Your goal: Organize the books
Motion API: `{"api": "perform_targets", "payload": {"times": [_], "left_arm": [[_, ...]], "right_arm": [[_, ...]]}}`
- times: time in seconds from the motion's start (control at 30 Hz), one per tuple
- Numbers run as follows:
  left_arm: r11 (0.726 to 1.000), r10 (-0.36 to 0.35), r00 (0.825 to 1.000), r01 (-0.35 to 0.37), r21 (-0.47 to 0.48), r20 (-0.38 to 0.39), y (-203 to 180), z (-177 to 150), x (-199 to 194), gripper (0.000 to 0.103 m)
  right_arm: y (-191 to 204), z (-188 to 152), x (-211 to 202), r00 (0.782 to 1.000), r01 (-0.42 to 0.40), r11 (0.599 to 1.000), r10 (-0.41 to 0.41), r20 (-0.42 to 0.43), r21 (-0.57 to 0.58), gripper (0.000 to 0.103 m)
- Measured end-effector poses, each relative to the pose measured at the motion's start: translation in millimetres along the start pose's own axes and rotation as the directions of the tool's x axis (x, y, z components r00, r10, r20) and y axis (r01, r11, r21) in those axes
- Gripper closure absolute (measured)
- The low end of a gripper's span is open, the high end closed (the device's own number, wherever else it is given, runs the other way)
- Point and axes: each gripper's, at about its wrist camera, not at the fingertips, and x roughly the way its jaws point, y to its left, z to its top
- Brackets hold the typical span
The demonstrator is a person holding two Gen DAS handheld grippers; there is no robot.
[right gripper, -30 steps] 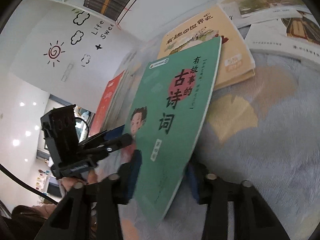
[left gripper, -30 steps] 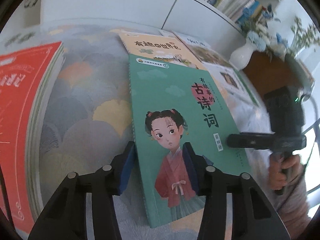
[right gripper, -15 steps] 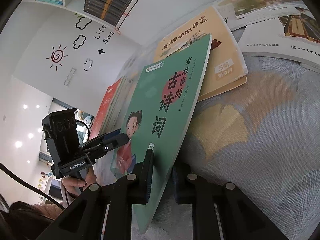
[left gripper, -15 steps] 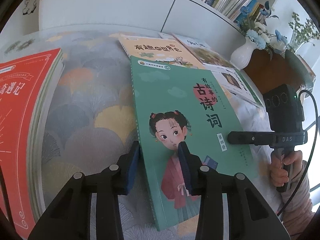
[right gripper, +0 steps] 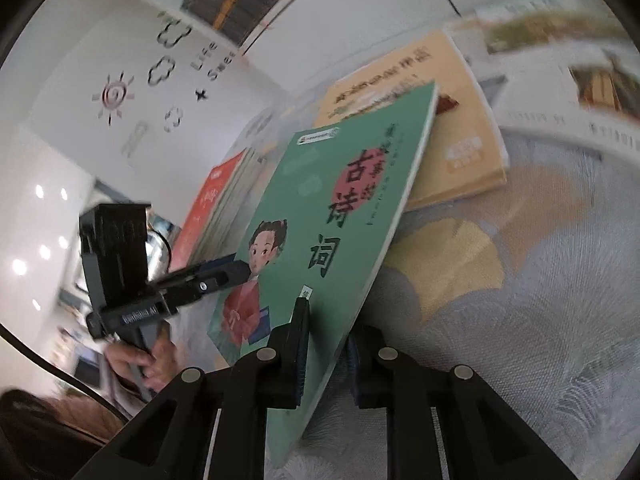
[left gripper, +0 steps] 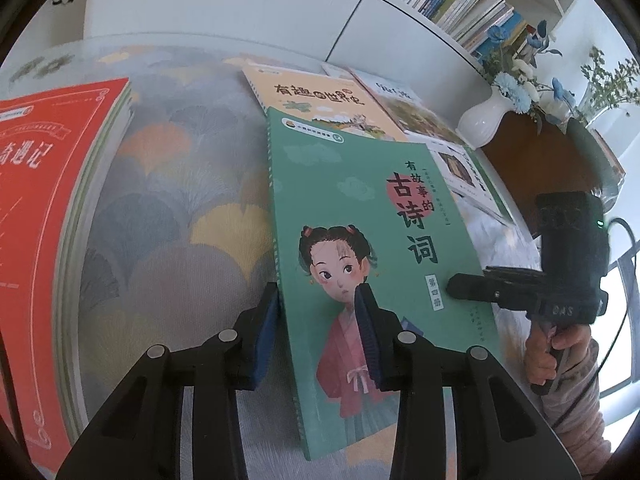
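Between both claws, over the patterned tablecloth (left gripper: 172, 216): green book (left gripper: 360, 216), near end lifted, far end propped on the tan book (left gripper: 316, 96); long axis running away from both cameras toward the tan book, cover up and tilted.
Left claw (left gripper: 316, 332) straddling the spine edge at the near end; outer pad at the spine, inner pad on the cover over the girl's picture; jaws just been closing, narrow gap, apparently pinching that edge but firm contact not certain.
Right claw (right gripper: 326, 350) on the opposite long edge, also near end; one pad on the cover, other under the book; clamped on it, slight easing in the last moment, book between the pads.
Red book stack (left gripper: 52, 216) left of the green book, well apart, on the left claw's side; likely destination, so left hand nearer.
Coming move, by judgement: carry sideways toward the red stack, keeping the long axis parallel to that stack's; two loose books (left gripper: 440, 148) to the right of the tan book not yet handled.
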Motion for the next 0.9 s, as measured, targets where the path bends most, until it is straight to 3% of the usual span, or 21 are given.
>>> {"api": "perform_targets", "payload": {"times": [0.1, 0.37, 0.6, 0.9], "left_arm": [[1.0, 0.006, 1.0, -0.006, 0.009, -0.01, -3.2, -3.2, -3.3, 0.069], [0.996, -0.08, 0.997, 0.08, -0.043, -0.007, -1.8, -7.9, -24.7, 0.069], [0.998, -0.064, 0.996, 0.064, 0.006, 0.054, -14.6, -0.9, -59.0, 0.069], [0.999, -0.038, 0.988, 0.036, 0.015, 0.151, 6.1, 22.1, -107.3, 0.069]], "right_arm": [[13.9, -2.2, -5.1, 1.0, -0.006, 1.0, 0.006, 0.018, -0.012, 0.089], [52.6, -10.6, -28.4, 0.997, 0.003, 0.997, 0.003, 0.075, -0.08, 0.088], [85.8, -7.1, -45.6, 0.992, 0.013, 0.989, 0.006, 0.127, -0.144, 0.088], [119.3, 21.9, -39.2, 0.987, -0.018, 0.985, 0.045, 0.151, -0.172, 0.088]]}}
